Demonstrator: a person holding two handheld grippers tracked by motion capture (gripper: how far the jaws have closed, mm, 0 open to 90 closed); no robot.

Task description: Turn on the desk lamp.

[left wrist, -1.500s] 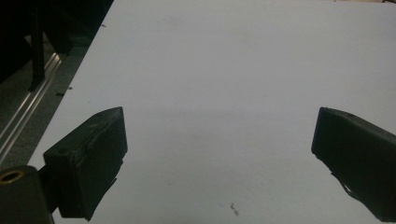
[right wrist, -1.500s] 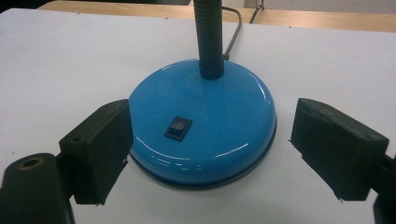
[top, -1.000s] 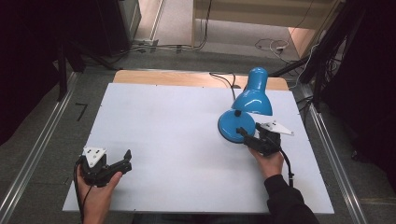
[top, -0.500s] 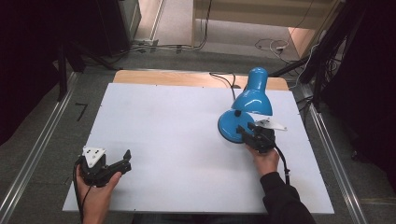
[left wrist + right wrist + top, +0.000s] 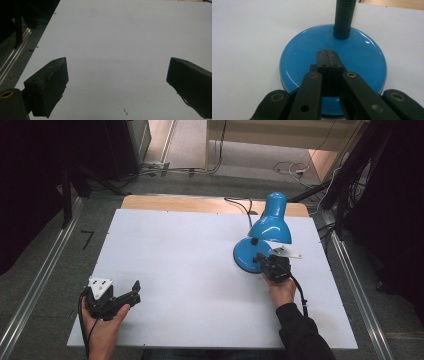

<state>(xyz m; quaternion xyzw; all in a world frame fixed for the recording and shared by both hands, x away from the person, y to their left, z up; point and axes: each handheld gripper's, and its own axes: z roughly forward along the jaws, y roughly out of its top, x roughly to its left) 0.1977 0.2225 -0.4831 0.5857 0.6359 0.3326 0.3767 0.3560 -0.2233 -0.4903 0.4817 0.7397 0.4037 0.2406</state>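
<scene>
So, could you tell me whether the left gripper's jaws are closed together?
No, the left gripper has its jaws wide apart over the bare white table.

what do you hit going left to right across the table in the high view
left tool in the person's left hand, near the table's front left corner → bare white tabletop → blue lamp base → right tool, jaws together over the base's near edge
</scene>
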